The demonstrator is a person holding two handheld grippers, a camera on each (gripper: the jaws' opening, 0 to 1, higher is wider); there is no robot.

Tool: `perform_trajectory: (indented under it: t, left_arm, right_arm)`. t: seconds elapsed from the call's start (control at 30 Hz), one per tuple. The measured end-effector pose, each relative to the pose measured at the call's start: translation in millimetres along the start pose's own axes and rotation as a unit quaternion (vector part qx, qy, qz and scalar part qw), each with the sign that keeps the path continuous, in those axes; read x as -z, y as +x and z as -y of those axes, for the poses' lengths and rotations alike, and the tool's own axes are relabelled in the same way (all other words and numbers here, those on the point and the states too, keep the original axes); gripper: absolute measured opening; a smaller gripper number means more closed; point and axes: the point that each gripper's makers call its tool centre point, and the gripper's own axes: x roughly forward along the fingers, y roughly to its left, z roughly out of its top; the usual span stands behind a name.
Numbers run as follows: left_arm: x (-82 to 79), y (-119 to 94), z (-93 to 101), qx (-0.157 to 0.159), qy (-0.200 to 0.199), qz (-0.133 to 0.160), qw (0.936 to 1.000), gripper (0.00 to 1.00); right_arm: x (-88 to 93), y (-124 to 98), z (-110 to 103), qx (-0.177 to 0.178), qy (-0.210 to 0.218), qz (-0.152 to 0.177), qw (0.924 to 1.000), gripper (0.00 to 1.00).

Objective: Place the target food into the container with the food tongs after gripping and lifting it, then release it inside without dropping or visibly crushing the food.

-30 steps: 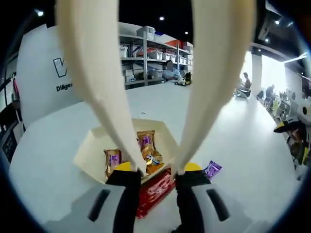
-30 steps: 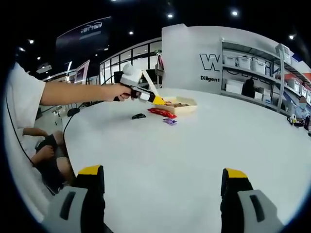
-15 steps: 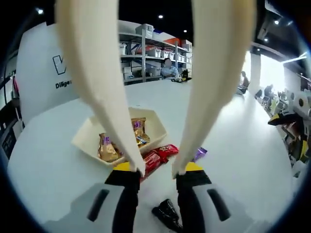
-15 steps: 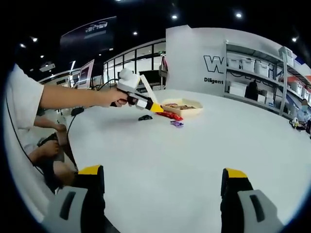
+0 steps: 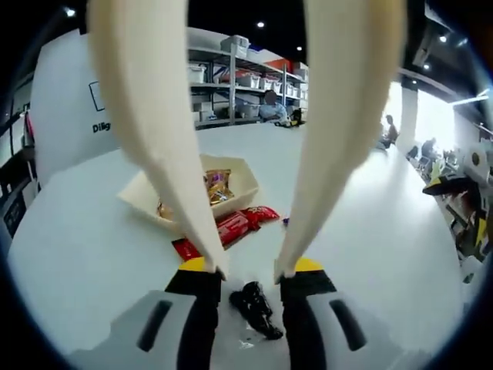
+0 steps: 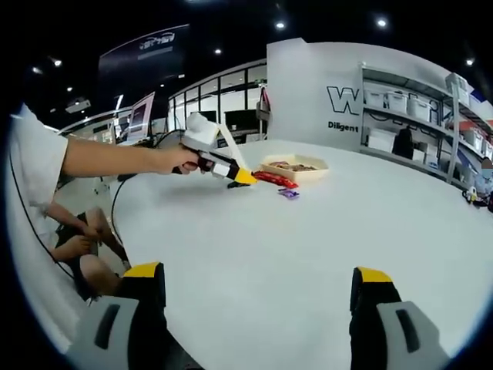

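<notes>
My left gripper is shut on the cream food tongs, whose two arms spread wide with nothing between their tips. A black wrapped snack lies on the white table just beyond the jaws. Farther out, a red wrapped bar lies against the cream container, which holds gold-wrapped snacks. In the right gripper view, a hand holds the left gripper short of the container, the red bar and a purple wrapped sweet. My right gripper is open and holds nothing.
The broad white table stretches around the snacks. A person's arm reaches in from the left, and the table's near edge curves at the lower left. Shelving and seated people stand far behind the table.
The left gripper has drawn back from the container, so the red bar now lies ahead of it and the black snack sits just beyond its jaws. The right gripper has hardly moved.
</notes>
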Motion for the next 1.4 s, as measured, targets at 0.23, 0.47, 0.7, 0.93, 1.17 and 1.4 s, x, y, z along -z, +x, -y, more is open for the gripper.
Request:
perform_trajectory:
  t: [0.23,0.47,0.7,0.93,1.17,1.4]
  left_arm:
    - [4.5,-5.6,5.1,0.003,-0.001,-0.002,1.0000,0.29]
    - [11.9,-13.3,3.3,-0.004,0.004,-0.007,1.0000,0.30]
    - [20.4,-14.5,5.7,0.005,-0.001,-0.011,0.9999,0.28]
    - [19.6,-10.7,35.6,0.070,0.044,-0.004,0.9966,0.29]
    - [23.4,-9.5,72.5,0.159,0.084,0.001,0.9836,0.29]
    - [28.9,-15.5,97.6,0.194,0.136,-0.001,0.9715,0.30]
  right_arm:
    - [-0.1,-1.1,-5.7,-0.004,-0.002,0.000,1.0000,0.99]
    - [-0.3,-2.6,-8.8,-0.006,-0.005,0.000,1.0000,0.99]
    - [-1.4,-3.1,-11.8,-0.008,-0.008,0.001,0.9999,0.99]
    - [0.1,-6.4,-11.4,-0.006,-0.007,0.001,1.0000,0.99]
    - [-1.7,-8.7,-9.1,-0.002,-0.008,0.003,1.0000,0.99]
    - [-3.8,-9.4,-10.0,-0.003,-0.009,0.004,0.9999,0.99]
